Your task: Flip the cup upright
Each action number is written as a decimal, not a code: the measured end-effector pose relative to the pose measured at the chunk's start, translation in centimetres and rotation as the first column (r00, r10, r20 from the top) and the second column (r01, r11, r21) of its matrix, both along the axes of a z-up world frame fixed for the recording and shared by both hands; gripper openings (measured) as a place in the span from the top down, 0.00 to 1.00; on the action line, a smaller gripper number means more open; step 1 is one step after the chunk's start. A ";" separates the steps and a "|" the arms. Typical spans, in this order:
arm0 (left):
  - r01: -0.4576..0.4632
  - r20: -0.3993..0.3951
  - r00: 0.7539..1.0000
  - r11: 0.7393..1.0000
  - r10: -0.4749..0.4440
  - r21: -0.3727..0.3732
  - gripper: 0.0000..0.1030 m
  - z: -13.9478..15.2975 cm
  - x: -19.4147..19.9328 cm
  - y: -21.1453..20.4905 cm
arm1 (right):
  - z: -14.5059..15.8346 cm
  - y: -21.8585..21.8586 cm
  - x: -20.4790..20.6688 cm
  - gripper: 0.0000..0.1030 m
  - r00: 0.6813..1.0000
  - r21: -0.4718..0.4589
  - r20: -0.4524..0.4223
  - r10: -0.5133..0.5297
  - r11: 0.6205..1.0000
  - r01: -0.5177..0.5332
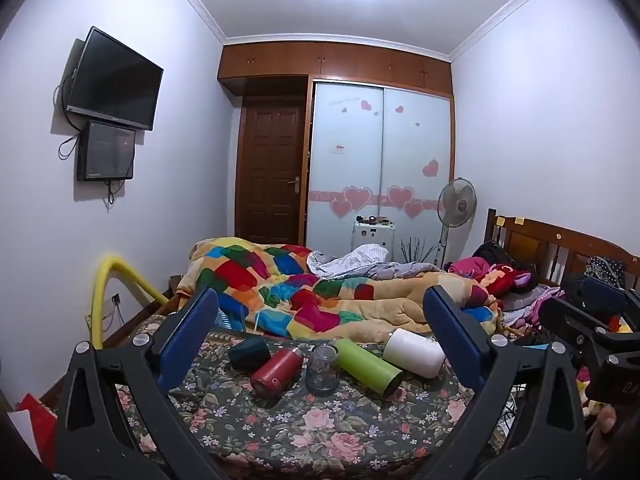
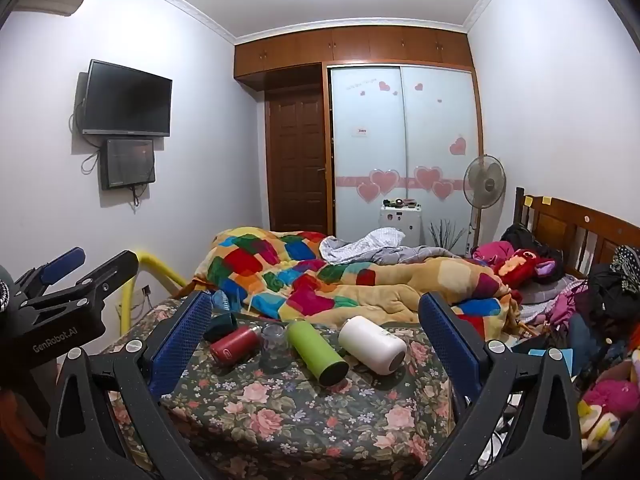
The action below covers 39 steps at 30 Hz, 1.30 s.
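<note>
Several cups lie on the floral bedsheet (image 1: 280, 432). A dark green cup (image 1: 249, 353), a red bottle (image 1: 277, 370), a lime green cup (image 1: 368, 365) and a white cup (image 1: 414, 353) lie on their sides. A clear glass cup (image 1: 322, 368) stands mouth down. The right wrist view shows them too: dark green cup (image 2: 221, 326), red bottle (image 2: 234, 345), glass cup (image 2: 275, 345), lime cup (image 2: 317, 352), white cup (image 2: 372, 344). My left gripper (image 1: 320, 336) is open and empty, short of the cups. My right gripper (image 2: 316, 332) is open and empty, likewise.
A patchwork quilt (image 1: 288, 280) is heaped behind the cups. Clothes and plush toys (image 2: 560, 288) pile at the right by the wooden headboard (image 2: 580, 228). A yellow padded rail (image 1: 116, 280) stands at the left. The left gripper also shows in the right wrist view (image 2: 88, 260).
</note>
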<state>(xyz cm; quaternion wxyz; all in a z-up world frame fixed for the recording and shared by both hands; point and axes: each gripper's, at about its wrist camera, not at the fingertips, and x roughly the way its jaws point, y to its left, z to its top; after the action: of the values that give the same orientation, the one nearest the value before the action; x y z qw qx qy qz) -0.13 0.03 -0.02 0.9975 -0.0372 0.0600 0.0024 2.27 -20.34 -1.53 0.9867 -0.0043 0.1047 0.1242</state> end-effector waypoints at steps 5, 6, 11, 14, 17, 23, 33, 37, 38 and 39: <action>0.018 -0.014 1.000 1.000 -0.018 0.004 0.00 0.0 -0.2 0.0 | 0.0 0.1 0.1 0.00 1.000 0.000 -0.009 0.004 1.000 -0.004; 0.017 -0.011 1.000 1.000 -0.017 0.003 0.00 0.0 -0.3 -0.1 | 0.0 0.1 0.0 0.00 1.000 0.000 -0.009 0.004 1.000 -0.004; 0.005 -0.005 1.000 1.000 -0.005 0.011 0.00 -0.4 -0.7 0.4 | -0.1 0.5 0.0 0.00 1.000 -0.002 -0.010 0.003 1.000 -0.003; 0.002 -0.014 1.000 1.000 -0.001 0.019 0.00 -0.2 -0.3 0.1 | -0.2 0.9 0.1 0.00 1.000 0.001 -0.015 0.003 1.000 -0.003; 0.005 -0.015 1.000 1.000 -0.004 0.015 0.00 -0.1 -0.3 0.2 | 0.2 0.2 -0.1 0.00 1.000 0.011 -0.001 0.012 1.000 -0.012; 0.005 -0.018 1.000 1.000 -0.005 0.013 0.00 0.1 -0.4 0.2 | 0.2 0.2 -0.2 0.00 1.000 0.012 0.001 0.014 1.000 -0.014; 0.006 -0.014 1.000 1.000 -0.006 0.013 0.00 0.5 -0.4 0.4 | 0.2 0.2 -0.2 0.00 1.000 0.011 0.004 0.013 1.000 -0.013; 0.008 -0.008 1.000 1.000 -0.008 0.016 0.00 0.8 -0.5 0.3 | 0.4 0.3 -0.3 0.00 1.000 0.014 0.006 0.010 1.000 -0.010; 0.009 -0.006 1.000 1.000 -0.009 0.017 0.00 0.8 -0.6 0.3 | 0.5 0.4 -0.3 0.00 1.000 0.014 0.007 0.009 1.000 -0.009; 0.010 -0.004 1.000 1.000 -0.010 0.017 0.00 0.9 -0.6 0.3 | 0.7 0.4 -0.3 0.00 1.000 0.014 0.008 0.009 1.000 -0.009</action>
<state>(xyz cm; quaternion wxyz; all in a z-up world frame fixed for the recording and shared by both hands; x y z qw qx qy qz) -0.74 0.35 0.90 0.9977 -0.0283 0.0623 -0.0021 2.02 -19.98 -0.88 0.9865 0.0018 0.1001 0.1293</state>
